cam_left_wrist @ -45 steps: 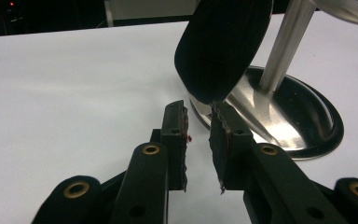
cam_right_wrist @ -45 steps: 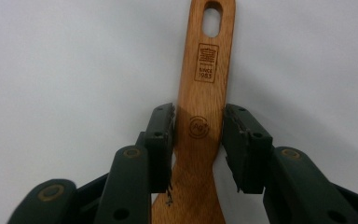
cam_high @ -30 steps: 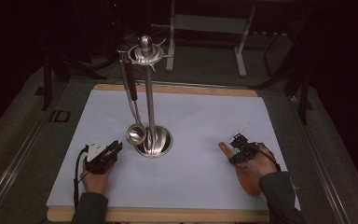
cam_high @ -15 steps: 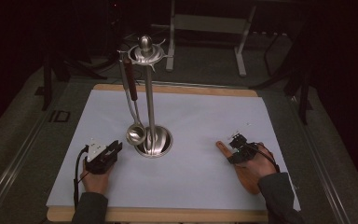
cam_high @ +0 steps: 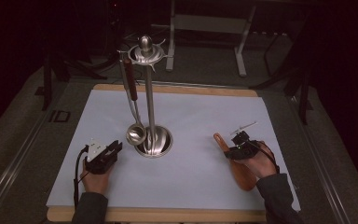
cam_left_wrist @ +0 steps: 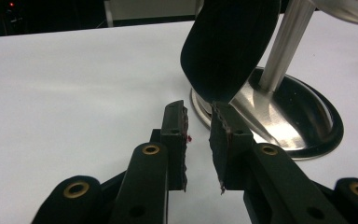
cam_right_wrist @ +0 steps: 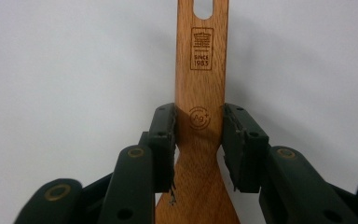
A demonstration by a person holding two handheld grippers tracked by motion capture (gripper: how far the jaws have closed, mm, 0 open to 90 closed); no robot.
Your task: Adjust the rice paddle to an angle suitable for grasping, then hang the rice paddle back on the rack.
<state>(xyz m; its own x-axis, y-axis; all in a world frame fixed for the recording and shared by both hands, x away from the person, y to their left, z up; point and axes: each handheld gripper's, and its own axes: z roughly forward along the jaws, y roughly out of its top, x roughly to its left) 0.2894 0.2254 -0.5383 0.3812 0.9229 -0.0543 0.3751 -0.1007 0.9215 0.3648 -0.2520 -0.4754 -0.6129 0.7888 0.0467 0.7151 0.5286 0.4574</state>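
Between my right jaws: the wooden spatula (cam_right_wrist: 200, 116), gripped by its narrow neck, jaws pressed on both edges; I hold it there because the handle is slim enough to clamp squarely, while the blade behind the jaws is too wide.
Ahead of the right jaws: the handle runs straight out, its hanging hole at the far tip, left free, I judge, so it can go over a hook.
Right gripper (cam_high: 239, 148): low over the white table (cam_high: 205, 116), the spatula's blade toward my wrist and apparently lying flat on the surface.
Left gripper (cam_left_wrist: 198, 135): jaws a narrow gap apart, holding nothing, resting on the table.
Just beyond the left jaws: the steel stand (cam_high: 153, 140) with its round base, and the ladle (cam_high: 135, 134) hanging so its bowl sits just above the jaw tips.
Why the left waits there: I judge it is placed to steady the stand if it rocks.
Top of the stand: a ring of hooks (cam_high: 145, 53), one bearing the ladle; the spatula sits well apart from it.
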